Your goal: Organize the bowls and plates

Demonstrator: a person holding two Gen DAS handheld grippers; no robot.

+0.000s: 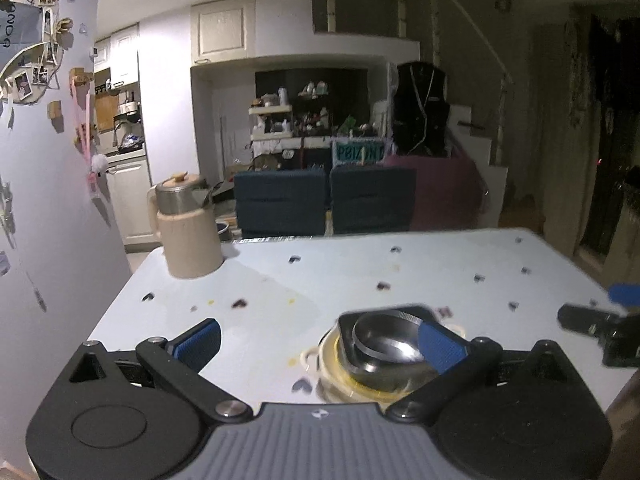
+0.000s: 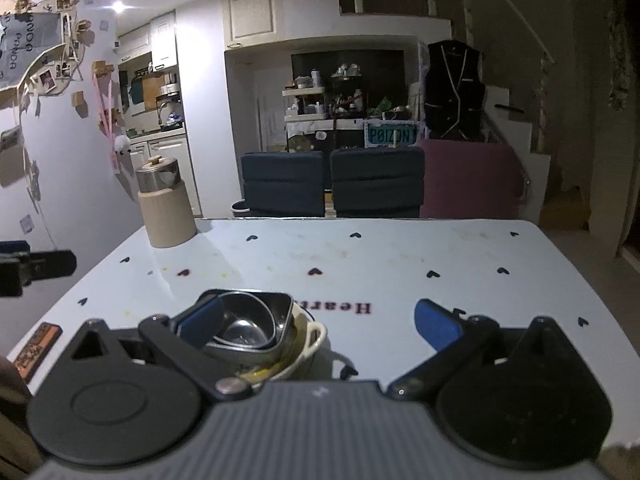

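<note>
Both grippers are spread wide, nothing between the fingers. Left gripper (image 1: 320, 340) hovers low over the pale blue tablecloth-covered table (image 1: 360, 272) printed with small dark hearts; right gripper (image 2: 320, 324) does the same from the other side. The stack sits between them: a shiny round stainless-steel bowl (image 2: 244, 330) nested in a dark square-rimmed metal dish (image 2: 280, 304), which in turn sits in a cream ceramic bowl with side handles (image 2: 314, 338) holding some yellow residue. For the left gripper the stack is right of centre, partly behind its right blue finger pad (image 1: 440, 346); for the right gripper it is left of centre, just behind its left finger pad (image 2: 200, 320). Contact between pads and rims can't be confirmed in either view. A beige kettle with a steel upper band and wooden knob (image 1: 188, 232) stands far ahead to the left, well clear. Judgement: nesting looks done, so the step in hand is release or regrasp of the stack. The next move likely calls for centring one gripper on the cream bowl's rim or handle, closing gently, and lifting level so the loose steel bowl doesn't slide. Risk: a metal rim slipping on the pad.
</note>
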